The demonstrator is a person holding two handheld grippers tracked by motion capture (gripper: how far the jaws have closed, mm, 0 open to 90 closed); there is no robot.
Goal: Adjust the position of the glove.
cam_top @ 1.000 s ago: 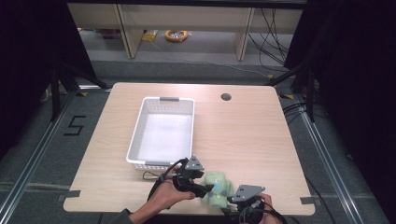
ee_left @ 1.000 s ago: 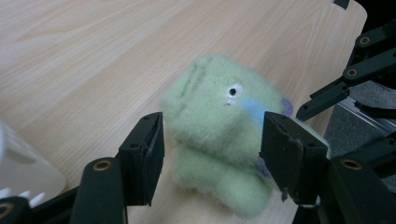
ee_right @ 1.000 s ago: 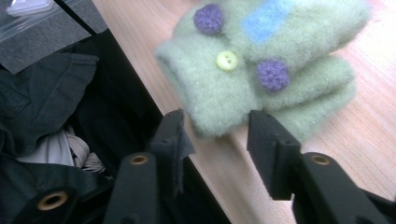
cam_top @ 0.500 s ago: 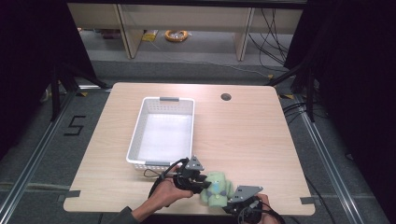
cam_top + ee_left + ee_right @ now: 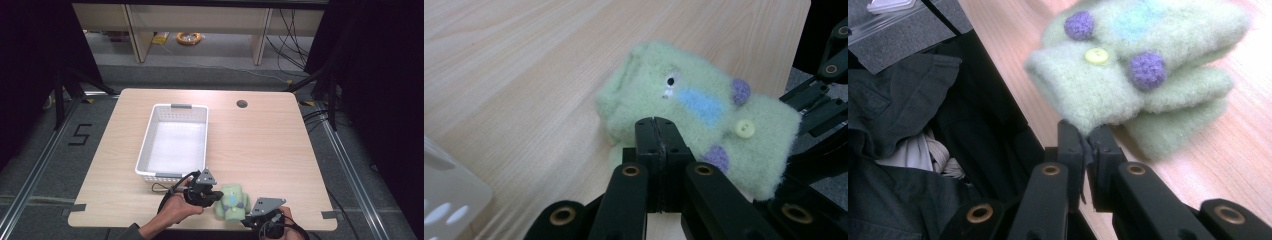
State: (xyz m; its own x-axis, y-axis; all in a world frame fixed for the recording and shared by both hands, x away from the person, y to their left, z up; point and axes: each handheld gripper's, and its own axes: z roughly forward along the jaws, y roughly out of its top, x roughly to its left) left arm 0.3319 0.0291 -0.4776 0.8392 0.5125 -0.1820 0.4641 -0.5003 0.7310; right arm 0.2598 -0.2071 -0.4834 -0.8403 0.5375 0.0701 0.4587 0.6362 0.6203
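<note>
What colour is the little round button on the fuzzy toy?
Pale yellow. The button sits on the light green plush toy, clearest in the left gripper view.

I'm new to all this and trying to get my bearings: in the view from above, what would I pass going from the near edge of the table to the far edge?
Right gripper → green felt toy → white basket → round hole in the tabletop.
</note>
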